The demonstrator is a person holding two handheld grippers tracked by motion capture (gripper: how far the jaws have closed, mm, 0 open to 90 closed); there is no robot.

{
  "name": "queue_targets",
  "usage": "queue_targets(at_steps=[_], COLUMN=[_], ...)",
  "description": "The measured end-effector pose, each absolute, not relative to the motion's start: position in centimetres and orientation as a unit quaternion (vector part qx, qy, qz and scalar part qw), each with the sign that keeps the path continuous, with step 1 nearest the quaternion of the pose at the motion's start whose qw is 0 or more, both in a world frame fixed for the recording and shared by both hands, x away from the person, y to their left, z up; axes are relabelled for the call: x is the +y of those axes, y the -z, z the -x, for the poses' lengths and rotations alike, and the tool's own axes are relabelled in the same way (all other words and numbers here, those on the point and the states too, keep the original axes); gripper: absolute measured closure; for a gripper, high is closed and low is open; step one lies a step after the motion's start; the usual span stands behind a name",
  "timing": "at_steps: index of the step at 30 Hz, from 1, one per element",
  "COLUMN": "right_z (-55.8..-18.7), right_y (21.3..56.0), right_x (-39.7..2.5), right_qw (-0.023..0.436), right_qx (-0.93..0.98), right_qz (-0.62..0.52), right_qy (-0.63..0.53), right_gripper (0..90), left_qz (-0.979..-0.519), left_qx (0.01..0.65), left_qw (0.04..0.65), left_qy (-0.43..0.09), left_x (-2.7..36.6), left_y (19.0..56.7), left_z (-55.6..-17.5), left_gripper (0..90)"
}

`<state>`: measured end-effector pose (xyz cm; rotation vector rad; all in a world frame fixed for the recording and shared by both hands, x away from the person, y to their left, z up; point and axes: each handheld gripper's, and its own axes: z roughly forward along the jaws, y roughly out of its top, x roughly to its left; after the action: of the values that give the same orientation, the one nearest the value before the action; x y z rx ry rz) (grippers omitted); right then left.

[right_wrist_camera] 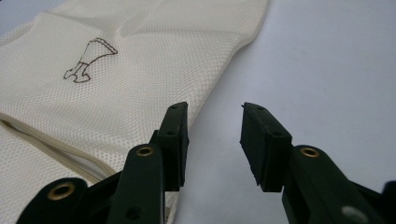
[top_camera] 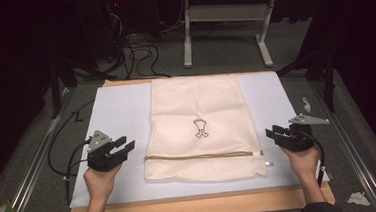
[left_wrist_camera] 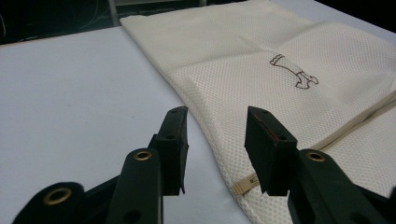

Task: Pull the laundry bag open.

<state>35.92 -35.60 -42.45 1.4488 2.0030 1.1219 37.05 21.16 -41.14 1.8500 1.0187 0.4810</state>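
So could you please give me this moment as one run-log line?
left gripper: open, beside mesh laundry bag | right gripper: open, beside bag | zipper: shut | bag flat on white mat

**Bag between two grippers**

A mesh bag [top_camera: 200,127] lies flat on the middle of the mat [top_camera: 114,116], which covers the table [top_camera: 198,205]. Its zipper [top_camera: 202,156] runs across the end nearest the person. The left gripper [top_camera: 123,146] sits just left of that end and the right gripper [top_camera: 273,132] just right of it, both apart from the bag. Behind the table stands a desk frame [top_camera: 225,18] on the floor.
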Motion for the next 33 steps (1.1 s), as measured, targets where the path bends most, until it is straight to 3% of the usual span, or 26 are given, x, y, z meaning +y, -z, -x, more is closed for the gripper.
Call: queue_targets(at_steps=[18, 33], right_z=[-36.0, -36.8], right_y=[43.0, 45.1], right_x=[-38.1, -38.7], right_qw=[0.227, 0.213], right_qx=[0.689, 0.680], right_qz=[-0.549, -0.575], right_qy=[-0.414, -0.401], right_gripper=[62.9, 62.8], left_qz=[-0.728, -0.717], left_qx=[0.457, 0.495], left_qw=[0.468, 0.446], left_qy=[-0.205, -0.204], left_x=[22.7, 23.1], left_y=[42.6, 45.5], left_z=[-39.4, -41.5], left_gripper=[56.4, 55.8])
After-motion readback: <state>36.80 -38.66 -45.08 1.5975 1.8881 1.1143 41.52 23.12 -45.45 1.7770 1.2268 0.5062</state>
